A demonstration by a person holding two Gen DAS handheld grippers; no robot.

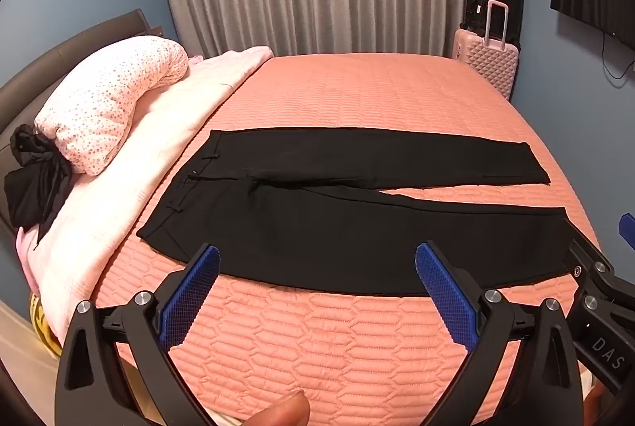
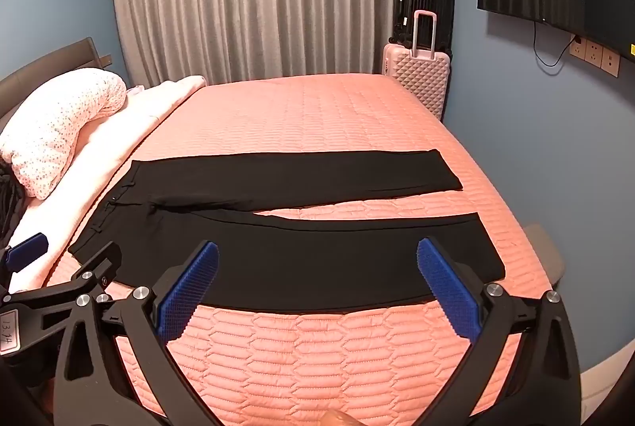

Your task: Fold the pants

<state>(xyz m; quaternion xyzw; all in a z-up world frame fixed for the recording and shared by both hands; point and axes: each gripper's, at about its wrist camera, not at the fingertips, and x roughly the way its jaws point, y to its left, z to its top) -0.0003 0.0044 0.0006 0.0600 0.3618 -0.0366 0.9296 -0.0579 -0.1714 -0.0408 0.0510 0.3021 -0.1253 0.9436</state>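
Both tongs, left tongs [image 1: 317, 259] and right tongs [image 2: 317, 259], gape wide, empty, above the pants [image 1: 357, 227].

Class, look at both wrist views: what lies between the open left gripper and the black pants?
Only bare pink quilted bedspread separates the left gripper from the black pants; the left wrist view shows it.

My left gripper [image 1: 317, 259] is matte black, two angular fingers with triangular cut-outs and round silver screws at the pivots; each carries a blue pad [image 1: 190, 297] with a fine gridded texture; my right gripper [image 2: 317, 259] is built the same; its body bears white letters "DAS"; the left's side carries a small white handwritten label.
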